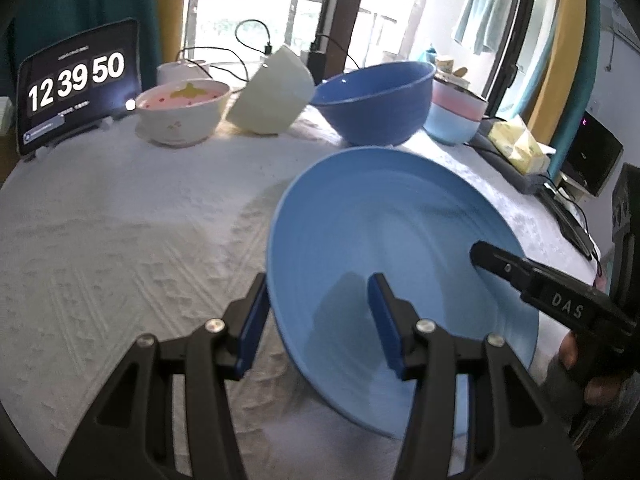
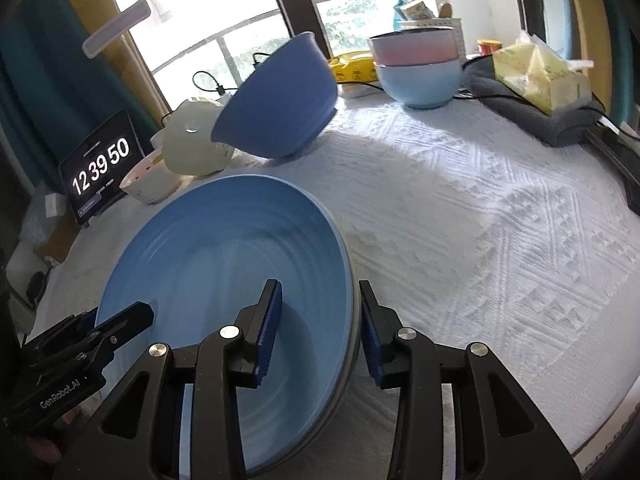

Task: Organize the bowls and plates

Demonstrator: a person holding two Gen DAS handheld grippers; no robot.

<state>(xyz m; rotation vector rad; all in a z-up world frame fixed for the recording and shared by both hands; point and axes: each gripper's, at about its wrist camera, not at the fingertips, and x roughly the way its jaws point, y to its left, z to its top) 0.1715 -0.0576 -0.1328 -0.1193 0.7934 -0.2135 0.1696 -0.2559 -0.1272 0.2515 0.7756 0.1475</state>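
A light blue plate (image 1: 400, 260) lies on a table under a white textured cloth (image 1: 120, 240); the left gripper (image 1: 318, 320) straddles the plate's near left rim with its jaws partly open, pads clear of the plate; the right gripper (image 2: 320, 332) straddles the opposite rim, also partly open, gripping nothing; behind stand a dark blue bowl (image 1: 372, 100), a tilted cream bowl (image 1: 272, 92), a white flowered bowl (image 1: 180, 112), stacked pink and pale blue bowls (image 1: 456, 116) and a tablet clock (image 1: 76, 84).

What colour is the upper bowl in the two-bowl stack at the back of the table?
Pink; the upper bowl sits nested in a light blue bowl. Clearest in the right wrist view.
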